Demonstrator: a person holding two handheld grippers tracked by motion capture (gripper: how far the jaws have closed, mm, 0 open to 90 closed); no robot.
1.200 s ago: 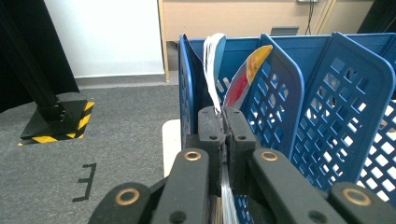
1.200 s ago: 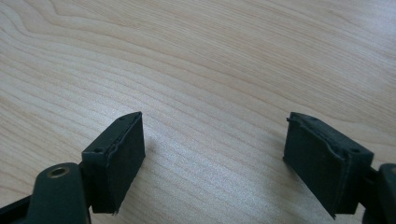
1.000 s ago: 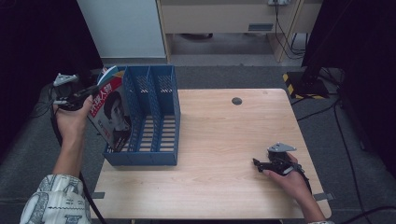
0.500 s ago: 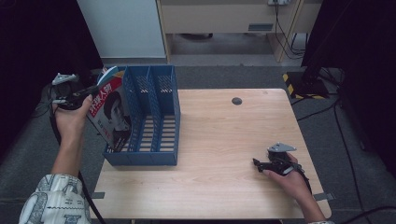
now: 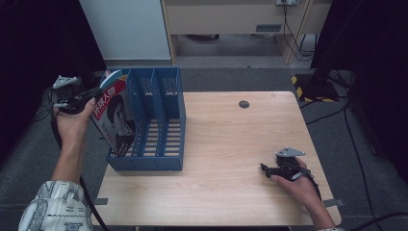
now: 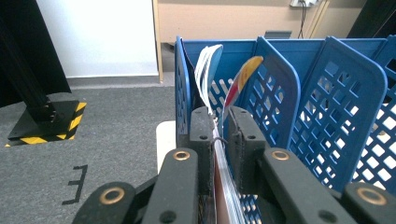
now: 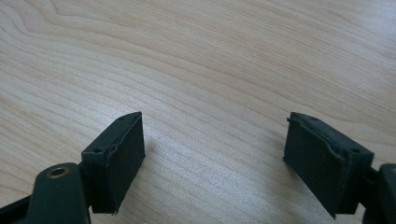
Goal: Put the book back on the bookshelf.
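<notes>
1. Pale wood grain runs across the tabletop (image 7: 210, 56) in the right gripper view, with the two black jaws rising from the bottom corners, spread wide apart and holding nothing.
2. In the high view, the right gripper (image 5: 266, 168) lies low at the lower right of the frame, in the person's hand, resting on or just above the wood, well apart from everything else.
3. At the lower left of the high view a patterned sleeve (image 5: 55, 211) leads up a forearm to the left gripper (image 5: 98, 90), raised at the left edge of the tabletop.
4. The left gripper is clamped on a magazine (image 5: 115, 118), its cover showing red lettering and a dark portrait. The magazine stands tilted in the leftmost compartment of the blue file rack (image 5: 159, 159), its lower end inside and its top edge sticking out above the rack's left wall.
5. In the left gripper view the jaws press close together on the thin stack of pages (image 6: 219, 154), whose curled top edges rise between the rack's perforated blue dividers (image 6: 280, 93).
6. Farther up the tabletop, a small dark round cap (image 5: 244, 104) sits near the far edge, upper middle of the frame.
</notes>
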